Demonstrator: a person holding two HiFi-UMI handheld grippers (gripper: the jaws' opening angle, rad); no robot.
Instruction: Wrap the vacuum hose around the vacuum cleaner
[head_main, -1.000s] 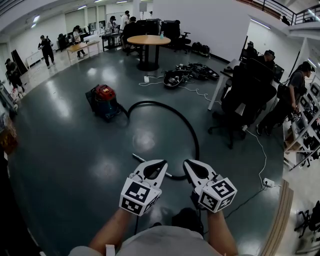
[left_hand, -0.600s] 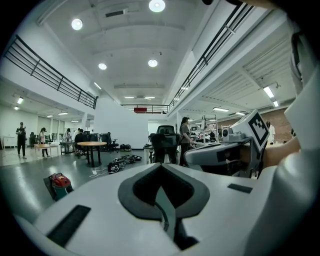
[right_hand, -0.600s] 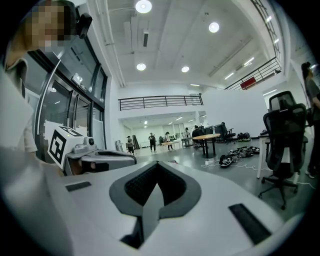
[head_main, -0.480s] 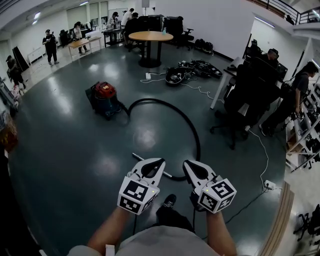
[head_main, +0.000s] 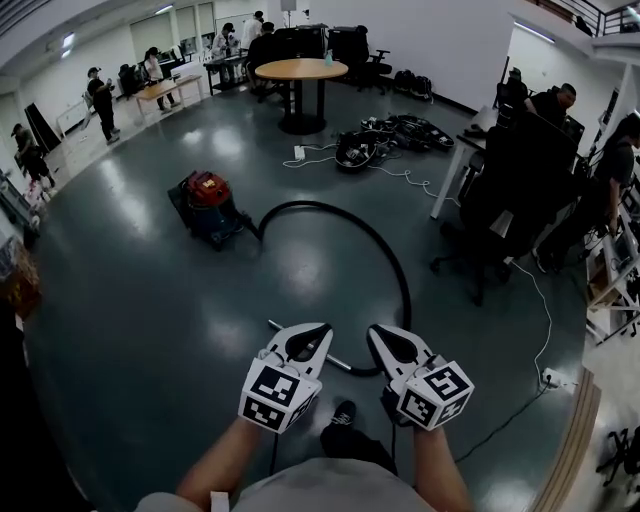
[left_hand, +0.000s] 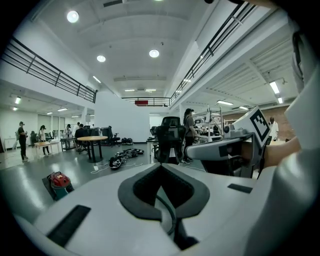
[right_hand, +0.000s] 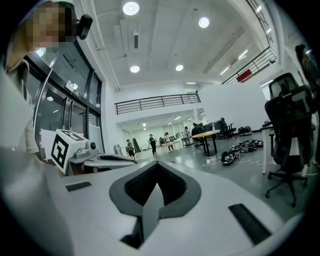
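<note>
Little has been shifted since a second ago: both grippers are held in the same pose while the view has been carried slightly forward, and a shoe (head_main: 343, 412) is now seen below them.

At the left, the red-topped vacuum cleaner (head_main: 207, 205) stands on the floor (head_main: 130, 300), well apart from the grippers. From it the black vacuum hose (head_main: 402, 282) is laid out in a wide arc to the right and curled back to a metal tube (head_main: 340, 362) lying on the floor below the jaw tips.

The left gripper (head_main: 322, 328) is held above that tube with its jaws pressed together on nothing; the same is shown in its own view (left_hand: 161, 170). The right gripper (head_main: 374, 331), just beside it, is likewise closed and empty (right_hand: 157, 169).

The task is judged to be at its start: the hose is fully uncoiled and nothing has been picked up. For the next move, the jaws would need to be spread and lowered to the tube or the near hose end, so that it can be gripped and carried round the cleaner.
</note>
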